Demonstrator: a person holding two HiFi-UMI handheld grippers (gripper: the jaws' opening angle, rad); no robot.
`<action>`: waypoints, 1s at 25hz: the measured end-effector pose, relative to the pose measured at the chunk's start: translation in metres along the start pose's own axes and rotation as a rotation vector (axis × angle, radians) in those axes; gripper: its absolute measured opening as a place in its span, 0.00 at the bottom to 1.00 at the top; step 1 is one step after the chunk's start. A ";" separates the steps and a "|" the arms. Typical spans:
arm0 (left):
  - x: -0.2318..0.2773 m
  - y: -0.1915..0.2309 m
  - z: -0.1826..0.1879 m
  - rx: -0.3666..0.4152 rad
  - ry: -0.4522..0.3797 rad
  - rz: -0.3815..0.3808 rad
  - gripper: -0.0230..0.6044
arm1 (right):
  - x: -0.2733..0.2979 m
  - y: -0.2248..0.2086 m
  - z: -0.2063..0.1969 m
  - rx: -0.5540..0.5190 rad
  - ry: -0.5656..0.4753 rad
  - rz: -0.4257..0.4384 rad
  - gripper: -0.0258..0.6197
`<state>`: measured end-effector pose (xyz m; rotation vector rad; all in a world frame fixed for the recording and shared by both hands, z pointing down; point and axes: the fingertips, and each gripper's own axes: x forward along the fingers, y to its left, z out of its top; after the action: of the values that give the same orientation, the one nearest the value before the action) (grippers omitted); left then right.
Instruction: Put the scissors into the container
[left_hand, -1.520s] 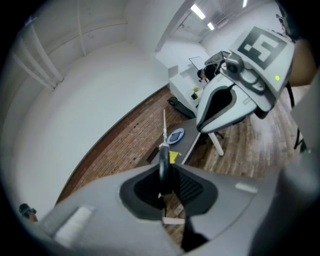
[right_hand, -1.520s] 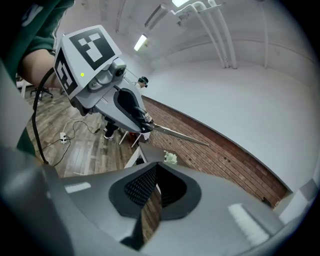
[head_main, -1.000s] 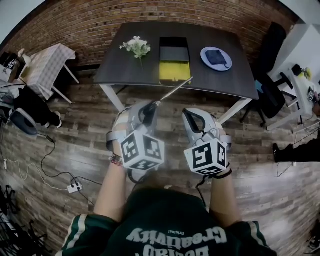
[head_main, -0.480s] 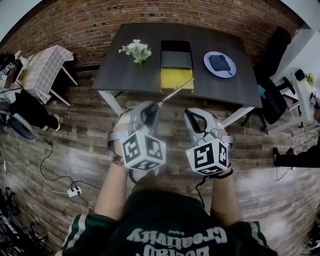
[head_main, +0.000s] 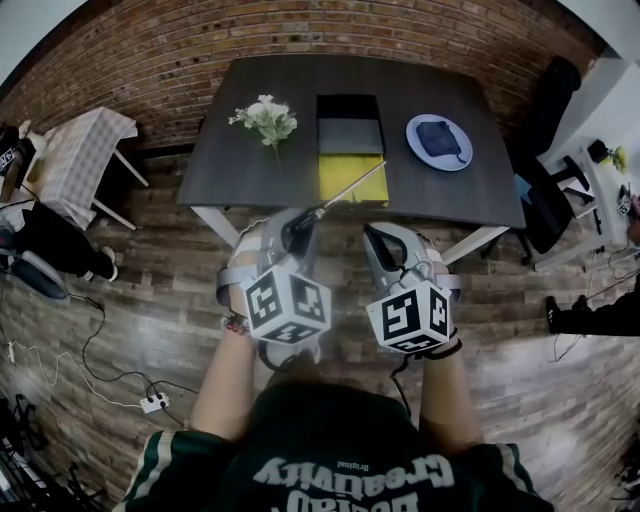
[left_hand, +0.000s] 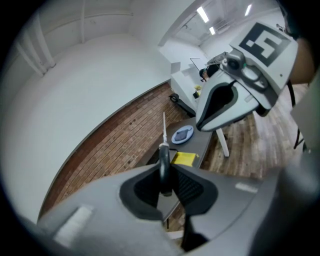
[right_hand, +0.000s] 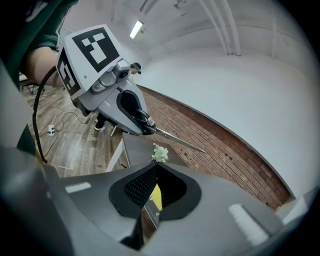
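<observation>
**Left gripper** (left_hand: 165, 180): jaws pinched on the dark handle of the scissors (left_hand: 163, 150). The blades are closed and point ahead.

**Right gripper** (right_hand: 152, 195): just beside the left, jaws slightly apart, nothing between them.

**Ahead and below:** the table (head_main: 250, 170) now lies nearer than a second ago. In the head view the blade tip overlaps the yellow front of the open container (head_main: 335, 172).

**Status:** scissors not yet inside. The approach looks under way; lowering and release remain.
</observation>
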<state>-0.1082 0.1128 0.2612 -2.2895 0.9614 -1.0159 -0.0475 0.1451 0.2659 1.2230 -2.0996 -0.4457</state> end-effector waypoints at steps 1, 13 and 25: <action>0.005 0.005 -0.001 0.001 0.000 -0.003 0.11 | 0.006 -0.004 0.001 0.003 0.003 -0.001 0.05; 0.062 0.052 -0.006 0.021 -0.031 -0.048 0.11 | 0.068 -0.037 0.008 0.020 0.041 -0.016 0.05; 0.103 0.082 -0.008 0.047 -0.062 -0.084 0.11 | 0.107 -0.068 0.008 0.050 0.066 -0.065 0.05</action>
<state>-0.0984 -0.0193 0.2610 -2.3251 0.8137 -0.9847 -0.0464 0.0180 0.2597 1.3202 -2.0308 -0.3794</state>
